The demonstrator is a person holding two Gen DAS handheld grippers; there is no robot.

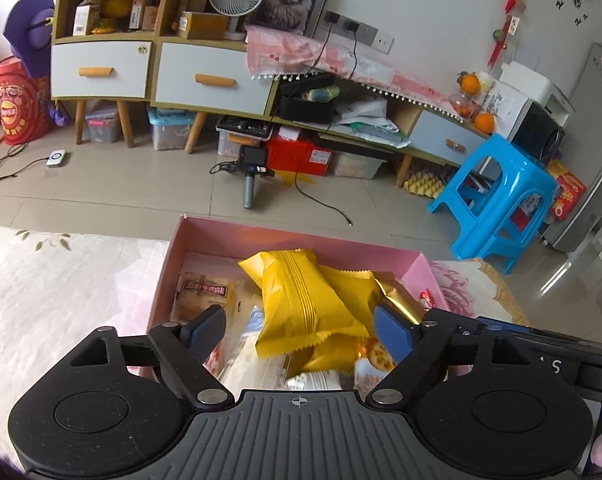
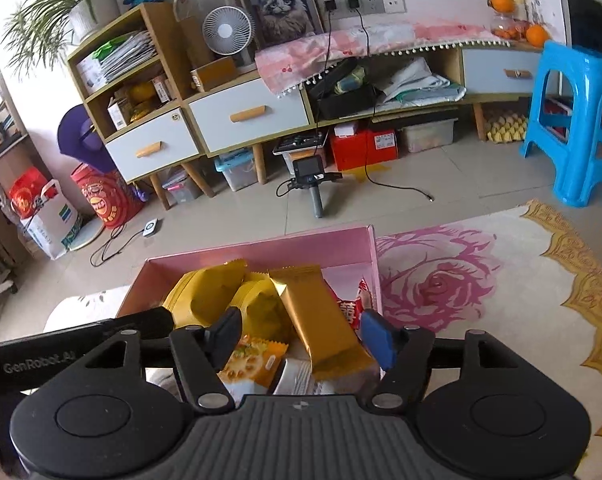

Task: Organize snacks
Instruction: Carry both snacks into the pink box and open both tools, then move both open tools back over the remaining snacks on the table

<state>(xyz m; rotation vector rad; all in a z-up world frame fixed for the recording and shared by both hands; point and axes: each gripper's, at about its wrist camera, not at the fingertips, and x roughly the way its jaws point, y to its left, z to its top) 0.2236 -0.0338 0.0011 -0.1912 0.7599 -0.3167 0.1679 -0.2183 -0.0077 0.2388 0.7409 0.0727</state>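
Observation:
A pink box (image 1: pixel 205 240) on the cloth-covered table holds several snack packets. In the left wrist view a yellow packet (image 1: pixel 301 300) lies on top, beside a clear packet with a brown label (image 1: pixel 205 294) and a cracker packet (image 1: pixel 375 356). My left gripper (image 1: pixel 299 332) is open above the box, its fingers either side of the yellow packet without gripping it. In the right wrist view the pink box (image 2: pixel 261 248) shows a gold packet (image 2: pixel 321 320), yellow packets (image 2: pixel 209 296), a cracker packet (image 2: pixel 249 364) and a red packet (image 2: pixel 351 310). My right gripper (image 2: pixel 301 338) is open over them.
The table carries a cream cloth with a pink rose print (image 2: pixel 441 284). Beyond its edge is tiled floor with a camera on a handle (image 2: pixel 311 176) and cables. A blue plastic stool (image 2: pixel 577 120) stands to the right. A long low cabinet (image 1: pixel 205 76) lines the wall.

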